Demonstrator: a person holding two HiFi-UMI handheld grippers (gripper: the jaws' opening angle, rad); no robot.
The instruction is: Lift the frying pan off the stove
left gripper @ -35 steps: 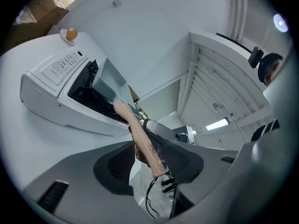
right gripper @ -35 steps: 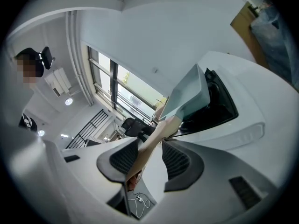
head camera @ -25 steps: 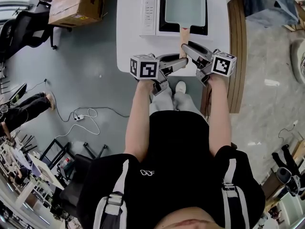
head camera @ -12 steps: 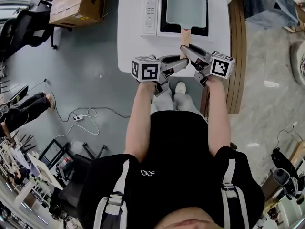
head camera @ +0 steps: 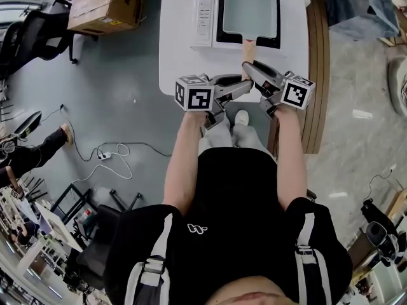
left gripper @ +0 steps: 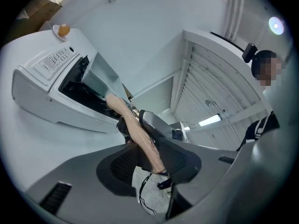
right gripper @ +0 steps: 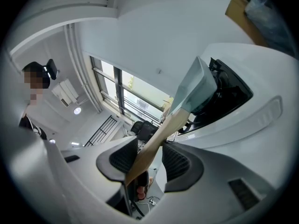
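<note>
A square pale-green frying pan (head camera: 250, 8) lies over the black plate of a white stove (head camera: 203, 11) at the table's far end; I cannot tell whether it still touches the plate. Its wooden handle (head camera: 248, 48) points toward me. My left gripper (head camera: 244, 84) comes in from the left and my right gripper (head camera: 249, 67) from the right, meeting at the handle's near end. In the left gripper view the handle (left gripper: 135, 129) runs between the pads of the left gripper (left gripper: 149, 157). In the right gripper view the handle (right gripper: 156, 143) fills the gap of the right gripper (right gripper: 149, 160).
The white table (head camera: 181, 62) is narrow, with a wooden bench (head camera: 316, 75) along its right side. On the floor are a cardboard box (head camera: 105, 5), an office chair (head camera: 25, 37) and cables (head camera: 111, 154). A small dish (left gripper: 60, 30) sits behind the stove.
Both grippers stay at the handle's near end. The table, stove and pan have drifted slightly right and down in the head view. The legs of the person at the left edge have moved lower.
</note>
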